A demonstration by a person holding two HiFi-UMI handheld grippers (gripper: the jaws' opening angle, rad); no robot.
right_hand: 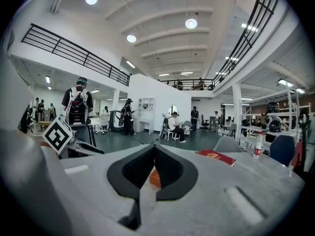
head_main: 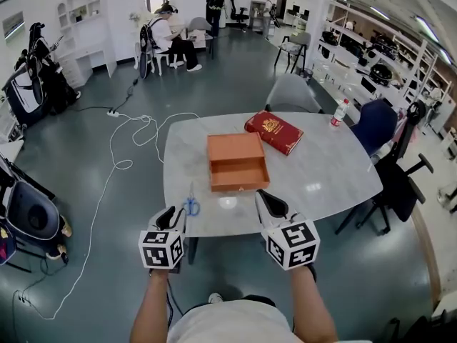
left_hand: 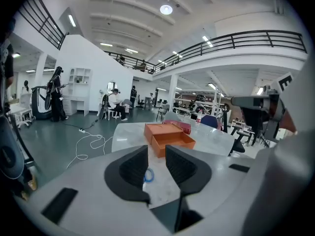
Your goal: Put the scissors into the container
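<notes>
The scissors (head_main: 191, 205), with blue handles, lie on the white table (head_main: 321, 170) near its front left edge. Just behind them my left gripper (head_main: 173, 216) hovers open; in the left gripper view one blue handle loop (left_hand: 148, 175) shows through the gap between the jaws of the left gripper (left_hand: 156, 149). The container is an open orange box (head_main: 239, 179) at the table's middle, with its lid (head_main: 234, 147) lying flat behind it. My right gripper (head_main: 265, 197) is shut and empty at the front edge, just right of the box front. In the right gripper view, the orange box (right_hand: 154, 178) peeks from below the meeting tips of the right gripper (right_hand: 154, 146).
A red book (head_main: 274, 131) lies behind and right of the box. A water bottle (head_main: 339, 113) stands at the table's far right corner. Chairs (head_main: 293, 93) stand around the far side. A white cable (head_main: 118, 164) runs over the floor at left.
</notes>
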